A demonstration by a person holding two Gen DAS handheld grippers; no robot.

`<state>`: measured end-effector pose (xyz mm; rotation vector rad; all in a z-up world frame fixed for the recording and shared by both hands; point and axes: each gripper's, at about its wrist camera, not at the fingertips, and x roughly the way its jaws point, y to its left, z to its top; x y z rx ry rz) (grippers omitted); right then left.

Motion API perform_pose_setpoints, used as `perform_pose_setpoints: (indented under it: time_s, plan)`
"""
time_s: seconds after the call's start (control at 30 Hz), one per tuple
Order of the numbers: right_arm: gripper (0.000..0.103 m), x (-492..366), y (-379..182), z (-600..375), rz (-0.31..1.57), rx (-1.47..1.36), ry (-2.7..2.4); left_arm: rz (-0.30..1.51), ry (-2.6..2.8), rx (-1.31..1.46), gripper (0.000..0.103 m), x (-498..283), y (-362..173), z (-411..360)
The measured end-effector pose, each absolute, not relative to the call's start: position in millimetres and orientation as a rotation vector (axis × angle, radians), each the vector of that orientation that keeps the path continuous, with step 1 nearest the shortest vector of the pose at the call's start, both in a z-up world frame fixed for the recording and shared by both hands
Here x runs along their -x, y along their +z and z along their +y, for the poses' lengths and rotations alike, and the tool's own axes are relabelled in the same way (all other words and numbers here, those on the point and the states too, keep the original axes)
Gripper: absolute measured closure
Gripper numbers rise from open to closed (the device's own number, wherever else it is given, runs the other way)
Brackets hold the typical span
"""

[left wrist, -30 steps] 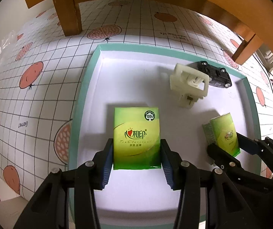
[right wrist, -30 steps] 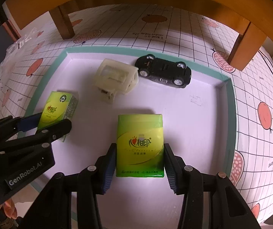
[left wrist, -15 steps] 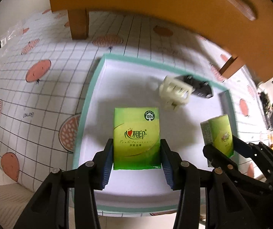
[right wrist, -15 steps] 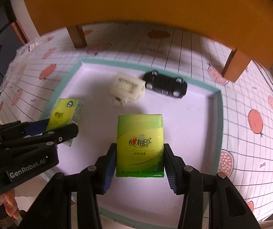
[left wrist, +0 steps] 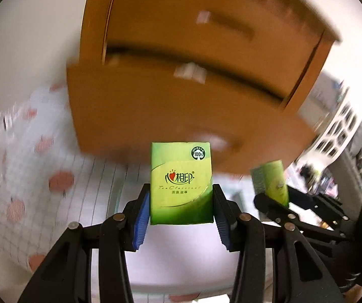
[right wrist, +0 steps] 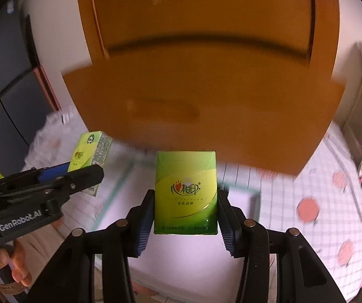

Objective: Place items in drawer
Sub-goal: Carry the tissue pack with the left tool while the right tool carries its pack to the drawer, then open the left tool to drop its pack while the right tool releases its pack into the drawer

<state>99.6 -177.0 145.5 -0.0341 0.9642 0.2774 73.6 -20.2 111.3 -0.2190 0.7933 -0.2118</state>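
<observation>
Nearest the left wrist camera, the left hand-held gripper [left wrist: 181, 210] has its blue ribbed pads pressed against both long sides of a green and yellow rectangular tissue pack [left wrist: 181, 183], which stands upright between the black fingers, clear of anything beneath it. In the right wrist view the right hand-held gripper [right wrist: 185, 212] clamps a second green and yellow tissue pack [right wrist: 186, 193] in the same way, pads tight on its two sides, printed face toward the lens. Each view catches the other tool off to one side: the right one, with its pack, shows at the right edge of the left view, and the left one appears at the left edge of the right view, with a person's fingers [right wrist: 20, 275] curled under its black handle. Below and just beyond the packs lies a shallow white tray with a teal rim [right wrist: 253, 194], blurred, and what is in it cannot be made out. The tray rests on a white gridded floor mat printed with reddish round fruit [right wrist: 307, 208]. Farther on rises an orange-brown wooden cabinet [left wrist: 171, 38], smeared by motion. Its lower wooden drawer [left wrist: 140, 111] juts forward from the cabinet face with a dark gap along its top edge, while the front above it sits flush. Pale wall shows behind the cabinet on either side.
</observation>
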Motion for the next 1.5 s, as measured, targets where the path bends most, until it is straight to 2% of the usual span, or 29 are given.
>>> perform_pose_setpoints:
  time_s: [0.23,0.43,1.1,1.27,1.33,1.43,1.5]
  plan:
    - [0.054,-133.4,219.3,-177.1,0.805,0.049,0.28,0.64,-0.237,0.195,0.055,-103.3,185.4,-17.0]
    - [0.054,-178.1,247.6,-185.9,0.776,0.023,0.24,0.59,-0.219,0.169,0.055,-134.3,218.8,-21.0]
    - [0.053,-244.3,221.1,-205.9,0.905,0.041,0.119,0.715,-0.122,0.134,0.055,-217.0,187.5,-36.5]
    - [0.051,-247.9,218.6,-208.6,0.93,0.011,0.1,0.719,-0.111,0.105,0.045,-222.0,181.2,-45.0]
    - [0.042,-248.1,217.1,-210.1,0.933,0.009,0.092,0.719,-0.114,0.107,0.045,-224.0,179.4,-48.1]
    - [0.041,-246.6,214.4,-213.2,0.941,0.008,0.09,0.725,-0.107,0.1,0.041,-223.6,176.7,-49.0]
    - [0.038,-245.5,213.4,-214.2,0.945,0.006,0.086,0.728,-0.098,0.099,0.031,-223.9,175.2,-49.1]
